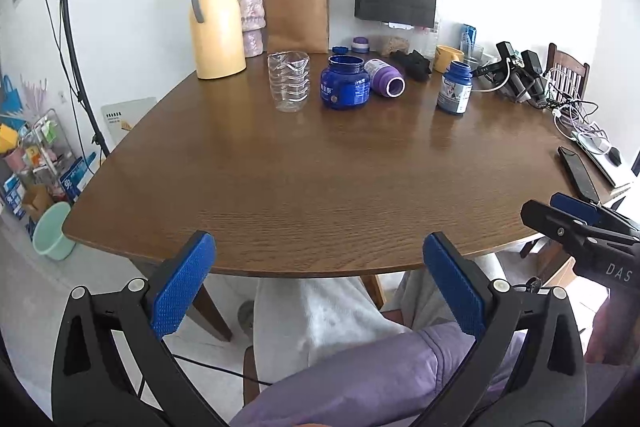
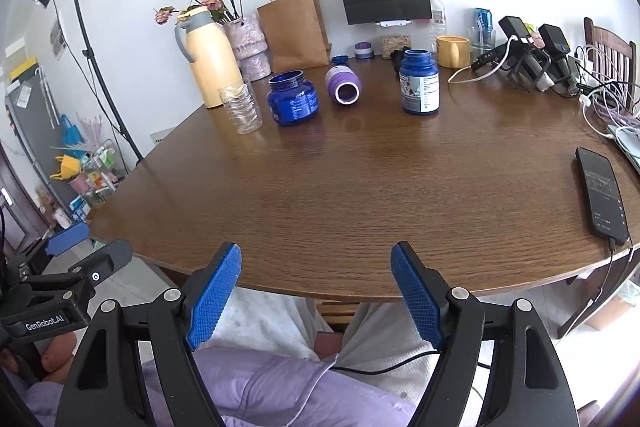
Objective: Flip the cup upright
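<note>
Table (image 2: 360,187): brown wood, cluttered at the back.
Cup (image 2: 343,84): purple, on its side.
Left gripper (image 1: 318,259): fingers apart, empty.
Right gripper (image 2: 316,267): fingers apart, empty.

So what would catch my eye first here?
Probably the big blue fingers spread wide at the table's near edge. Past them, at the far side, a purple bottle lies on its side among upright blue jars, beside a clear cup.

On the table (image 1: 320,187), the cup (image 1: 289,82) stands left of the wide jar (image 1: 345,82); a bottle (image 1: 386,78) lies right of it, the jug (image 1: 216,23) behind.
</note>
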Action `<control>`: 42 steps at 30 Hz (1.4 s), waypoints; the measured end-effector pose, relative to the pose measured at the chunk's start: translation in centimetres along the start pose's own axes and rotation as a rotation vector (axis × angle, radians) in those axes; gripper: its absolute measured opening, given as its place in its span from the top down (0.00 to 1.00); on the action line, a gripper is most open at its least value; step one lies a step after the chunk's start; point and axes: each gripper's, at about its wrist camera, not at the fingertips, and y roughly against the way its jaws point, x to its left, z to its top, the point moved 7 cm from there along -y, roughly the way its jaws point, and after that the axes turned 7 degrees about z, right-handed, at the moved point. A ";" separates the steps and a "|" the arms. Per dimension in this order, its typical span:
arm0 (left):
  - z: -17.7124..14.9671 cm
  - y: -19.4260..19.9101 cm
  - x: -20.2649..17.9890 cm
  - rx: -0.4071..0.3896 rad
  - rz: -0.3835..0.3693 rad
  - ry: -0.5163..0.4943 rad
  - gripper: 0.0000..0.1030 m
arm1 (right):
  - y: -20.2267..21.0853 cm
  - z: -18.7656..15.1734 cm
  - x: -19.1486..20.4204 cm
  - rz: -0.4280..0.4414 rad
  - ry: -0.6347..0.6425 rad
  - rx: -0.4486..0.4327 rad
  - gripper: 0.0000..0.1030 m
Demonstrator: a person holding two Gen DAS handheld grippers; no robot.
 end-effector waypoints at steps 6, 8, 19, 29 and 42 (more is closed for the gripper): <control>0.0 0.0 0.3 -0.004 0.003 0.001 0.00 | -0.1 -0.2 0.0 0.008 -0.011 0.007 0.21; 0.0 0.0 0.2 -0.004 0.002 0.000 0.00 | -0.1 -0.2 0.1 0.006 -0.010 0.005 0.21; 0.1 0.3 0.2 -0.014 0.000 -0.009 0.00 | -0.1 -0.5 -0.4 -0.002 -0.029 0.007 0.21; 0.3 0.5 0.2 -0.021 0.003 -0.009 0.00 | 0.1 -0.2 -0.4 0.012 -0.035 0.001 0.21; 0.5 0.6 0.2 -0.025 0.007 -0.009 0.00 | 0.3 -0.4 -0.2 0.011 -0.036 -0.008 0.21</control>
